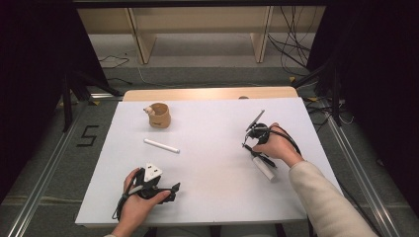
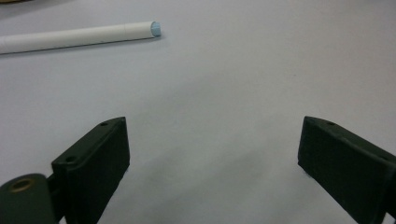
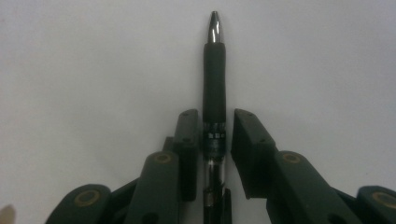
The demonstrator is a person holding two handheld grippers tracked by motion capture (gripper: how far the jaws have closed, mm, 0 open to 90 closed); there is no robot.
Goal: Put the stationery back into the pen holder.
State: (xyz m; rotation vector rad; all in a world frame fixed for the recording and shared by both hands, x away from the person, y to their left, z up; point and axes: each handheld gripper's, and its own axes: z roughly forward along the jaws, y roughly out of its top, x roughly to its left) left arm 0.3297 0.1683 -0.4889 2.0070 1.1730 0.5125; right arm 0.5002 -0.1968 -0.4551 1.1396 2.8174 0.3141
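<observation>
Pen (image 3: 214,93) first — a black one with a dark rubber grip and a silver tip, which we hold between the jaws of our right gripper (image 3: 214,135); the jaws stand closed against its barrel on both sides, and the tip runs out ahead of them over the white table (image 3: 327,60). From the high view, that right gripper (image 1: 253,140) sits at the right side of the table (image 1: 212,123), our hand wrapped round it, and the pen (image 1: 262,159) shows as a thin dark line under the hand. Just beside it lies a white marker (image 1: 264,169), angled toward the near edge — we cannot tell whether the two touch. Our left gripper (image 1: 168,190) rests near the front edge at the left, its jaws spread wide with nothing between them; in the left gripper view, only bare table lies between the two black jaws. Ahead of it a second white marker (image 2: 77,36) lies flat, its pale blue end cap (image 2: 156,28) facing right. Farther back stands a wooden cup (image 1: 159,116), upright, well apart from both grippers.
</observation>
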